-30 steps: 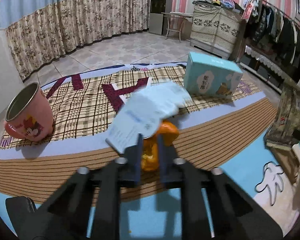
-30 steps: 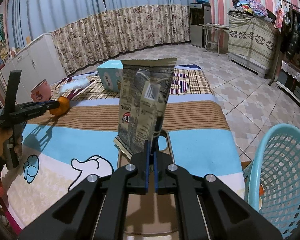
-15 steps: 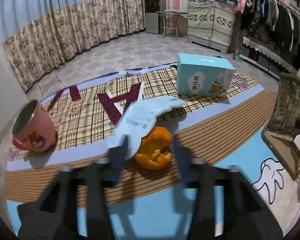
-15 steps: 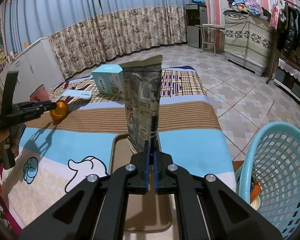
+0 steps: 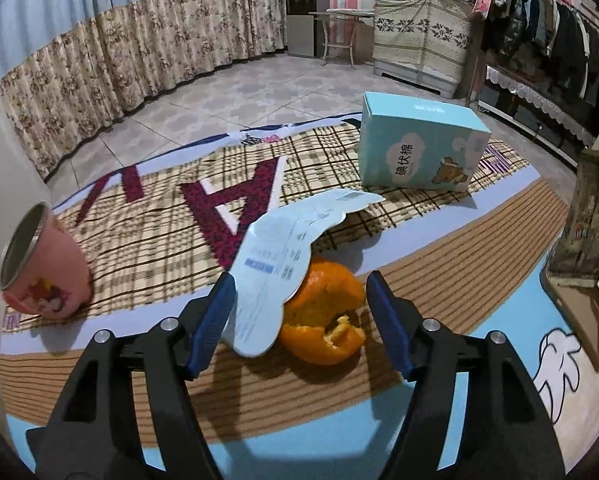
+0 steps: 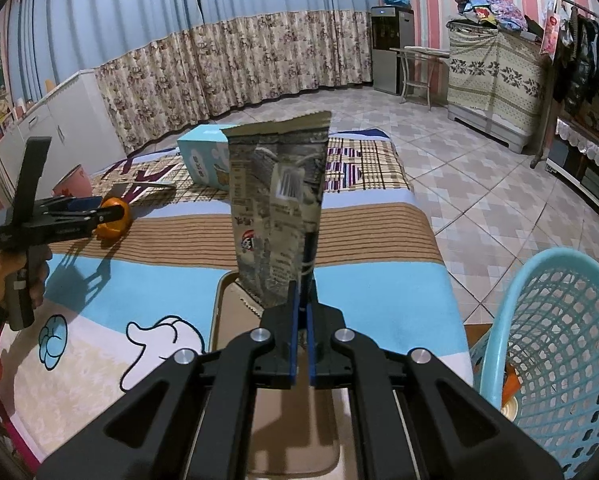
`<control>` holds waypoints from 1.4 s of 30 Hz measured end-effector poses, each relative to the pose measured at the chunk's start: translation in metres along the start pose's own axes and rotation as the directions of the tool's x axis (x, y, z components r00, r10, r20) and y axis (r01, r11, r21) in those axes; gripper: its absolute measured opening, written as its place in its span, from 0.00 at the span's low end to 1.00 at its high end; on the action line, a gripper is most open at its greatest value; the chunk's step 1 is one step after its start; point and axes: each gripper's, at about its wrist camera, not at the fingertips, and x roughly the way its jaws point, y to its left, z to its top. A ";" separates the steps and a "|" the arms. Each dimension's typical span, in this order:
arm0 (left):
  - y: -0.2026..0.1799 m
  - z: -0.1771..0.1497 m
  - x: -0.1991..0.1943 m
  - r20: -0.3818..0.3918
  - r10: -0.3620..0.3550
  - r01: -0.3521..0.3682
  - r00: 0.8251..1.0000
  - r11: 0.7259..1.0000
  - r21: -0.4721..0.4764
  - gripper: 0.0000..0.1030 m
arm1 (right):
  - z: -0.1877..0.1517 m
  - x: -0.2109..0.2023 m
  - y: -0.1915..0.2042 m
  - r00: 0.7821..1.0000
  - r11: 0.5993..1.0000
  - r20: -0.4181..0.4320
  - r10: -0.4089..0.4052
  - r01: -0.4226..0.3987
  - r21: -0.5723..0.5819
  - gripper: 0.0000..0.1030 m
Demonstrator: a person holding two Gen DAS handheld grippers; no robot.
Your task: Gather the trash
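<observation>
Left wrist view. A pink cup (image 5: 45, 276) is seen at the left edge, tilted in the fisheye, standing on the patterned cloth of the table (image 5: 147, 240). At lower centre the left gripper (image 5: 299, 322) is shown released: its jaws have just been opening, and the blue pads (image 5: 213, 320) stand apart on either side of the trash without pressing it. Between them lies the orange peel (image 5: 327, 316), resting on the brown-striped band. A pale blue card (image 5: 277, 260) is laid over the peel's left shoulder, its lower end just beside the left pad. The peel is judged light, soft and hollow, likely to crush or tear under a hard pinch; it would best be taken across its curled body. The card is judged thin and springy, best pinched at its near edge. Upper right of centre a blue box (image 5: 419, 152) is seen, well apart from the gripper.

Right wrist view. At far left a hand (image 6: 15, 276) is seen holding the left gripper (image 6: 113, 210), with the peel at its tip. At centre the right gripper (image 6: 301, 300) is clenched on the lower edge of a wrapper (image 6: 277, 216), which is held upright above a tray (image 6: 219, 308). The wrapper is judged light, crinkly and slippery. At lower right a basket (image 6: 499, 320) is seen beside the table; some trash shows inside.
</observation>
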 end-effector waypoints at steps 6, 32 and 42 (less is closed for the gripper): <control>-0.003 0.004 0.012 -0.007 -0.005 0.005 1.000 1.000 0.004 0.51 | 0.002 0.001 0.001 1.000 1.000 -0.004 -0.007 0.007 -0.012 0.03; -0.120 0.032 -0.120 0.169 -0.062 0.040 0.984 0.991 0.131 0.33 | 0.008 -0.084 -0.052 0.991 0.997 0.115 -0.069 0.066 0.036 0.03; -0.263 0.031 -0.121 0.178 -0.217 0.180 0.960 0.963 0.200 0.33 | -0.013 -0.133 -0.151 0.975 0.975 0.106 -0.196 0.183 0.123 0.03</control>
